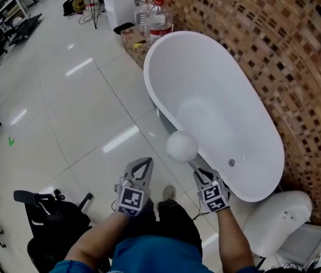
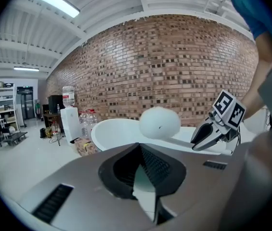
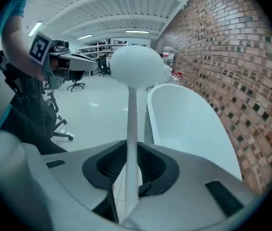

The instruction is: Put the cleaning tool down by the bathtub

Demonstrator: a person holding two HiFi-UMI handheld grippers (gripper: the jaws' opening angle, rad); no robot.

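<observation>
Evidently nothing's been set down yet. Far left, the left tool (image 1: 144, 161) hangs over the floor (image 1: 75, 107) w/ its tips pressed together on nothing. It's prob. just the idle side, kept clear of the work.

Just right of it, the scrubber (image 1: 182, 145), a round white head on a thin white stick, is up in the air. Its head sits over the near rim of the bathtub (image 1: 222, 84), and the stick runs back down to the right tool (image 1: 200, 174). That tool pinches the stick low, at approx. the end farthest from the head. The right gripper view shows it clamped between the pads and pointing almost straight out along the jaws. Gripping the tail end makes sense: the head leads, and it can be lowered w/o the tool knocking the bathtub.

The bathtub stands against the brick wall (image 1: 285, 44) w/ its long side facing open tiles, so the floor strip beside that rim looks like the obvious drop spot. Judged stage: carrying, placement not begun.

Further right, a white fixture (image 1: 279, 220) crowds the bathtub's near end, so there's less room on that side.
</observation>
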